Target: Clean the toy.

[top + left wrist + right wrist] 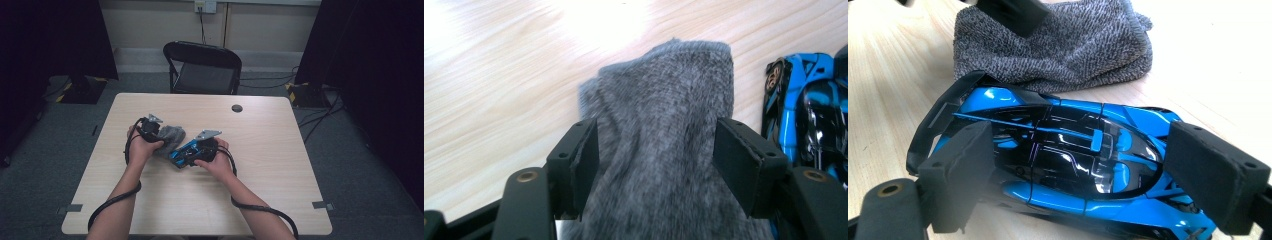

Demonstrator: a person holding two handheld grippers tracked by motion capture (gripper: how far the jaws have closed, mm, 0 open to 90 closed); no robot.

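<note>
a pale wooden table is seen from above, with a person's two forearms coming in from the near edge. a two-jaw gripper is held in each hand. at the middle of the table a grey sock lies flat, and a blue and black toy car is set just beside it, on the side nearer the person.

the left gripper is placed over the sock. in the left gripper view its jaws are seen standing fairly wide, one on each side of the knitted cloth; the pads are at the sock's edges, but whether they touch it cannot be told, and the cloth is not pinched between them. the car is seen at the right edge of that view, close to the sock.

the right gripper is laid low across the car. in the right gripper view the car is seen between the two pads, its roof up (glossy, with reflections). the jaws are set wide around the body; whether the pads press on it cannot be told. the sock lies just past the car, apparently touching its far side.

beyond the table a black folding chair is seen.
</note>
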